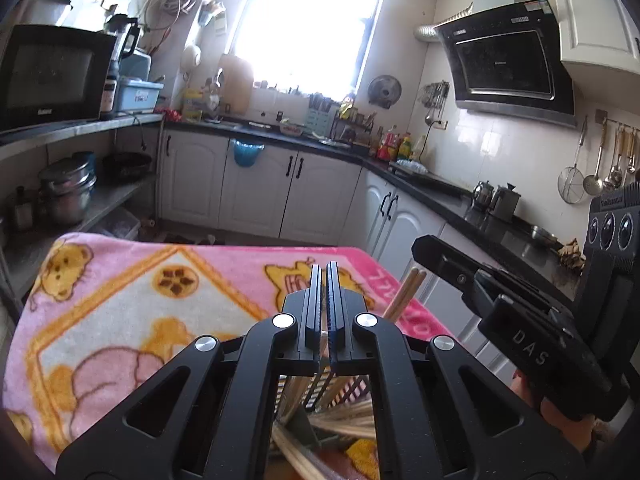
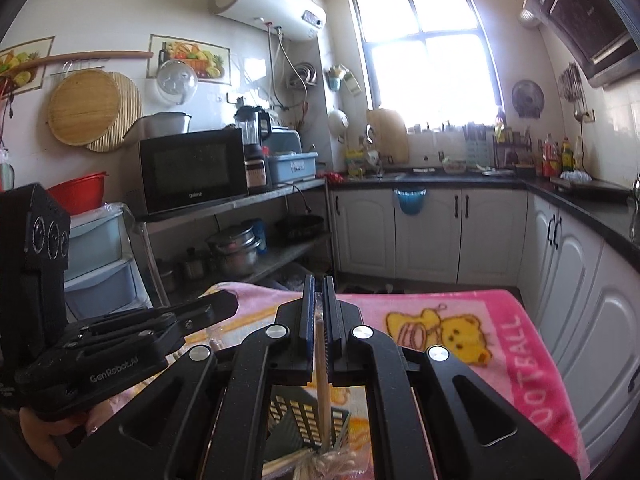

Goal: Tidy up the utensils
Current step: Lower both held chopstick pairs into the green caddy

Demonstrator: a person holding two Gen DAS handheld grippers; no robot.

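I am pinching a chopstick (image 2: pixel 322 372) in my right gripper (image 2: pixel 319 320), my left gripper (image 1: pixel 324 300) pressed together on something thin; both are hanging over the slotted holder (image 2: pixel 308 420) below. Next, I judge, comes dropping tips into it.

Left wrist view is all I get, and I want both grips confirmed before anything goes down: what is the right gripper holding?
Observer: The right gripper is shut on a single wooden chopstick.
Operator: Where does its lower end point?
Observer: Down towards the dark slotted holder. I cannot tell whether it is inside.
Operator: Anything else under there?
Observer: A plastic-wrapped bundle of chopsticks lies nearer the camera than the holder.
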